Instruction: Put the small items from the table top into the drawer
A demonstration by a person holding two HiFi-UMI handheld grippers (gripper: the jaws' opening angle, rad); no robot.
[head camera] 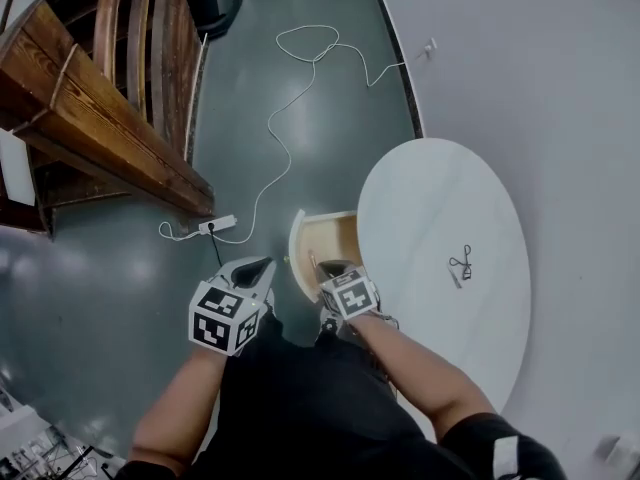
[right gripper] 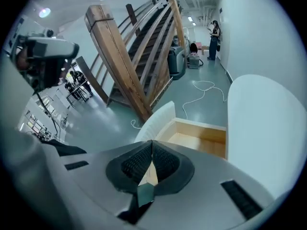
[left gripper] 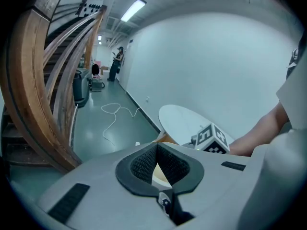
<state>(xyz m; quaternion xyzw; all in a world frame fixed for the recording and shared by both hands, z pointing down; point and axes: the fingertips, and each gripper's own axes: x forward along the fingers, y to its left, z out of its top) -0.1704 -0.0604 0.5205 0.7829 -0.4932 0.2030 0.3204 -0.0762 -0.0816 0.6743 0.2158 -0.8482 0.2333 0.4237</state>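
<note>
A white oval table [head camera: 430,198] stands at the right. At its left edge a drawer [head camera: 297,248] with a curved white front and a pale wood inside is pulled open. On the table top lie a small black wiry item [head camera: 462,262] and a tiny light piece [head camera: 453,277] beside it. My left gripper [head camera: 255,267] is shut and empty over the floor, left of the drawer. My right gripper [head camera: 330,266] is shut and empty at the drawer's near end. The right gripper view looks along the shut jaws [right gripper: 152,147] into the drawer [right gripper: 201,138]. The left gripper view shows shut pads [left gripper: 157,150].
A power strip [head camera: 216,225] and a long white cable [head camera: 290,98] lie on the grey floor past the drawer. A wooden staircase [head camera: 100,108] rises at the left. A white wall runs behind the table. A person [right gripper: 214,35] stands far down the corridor.
</note>
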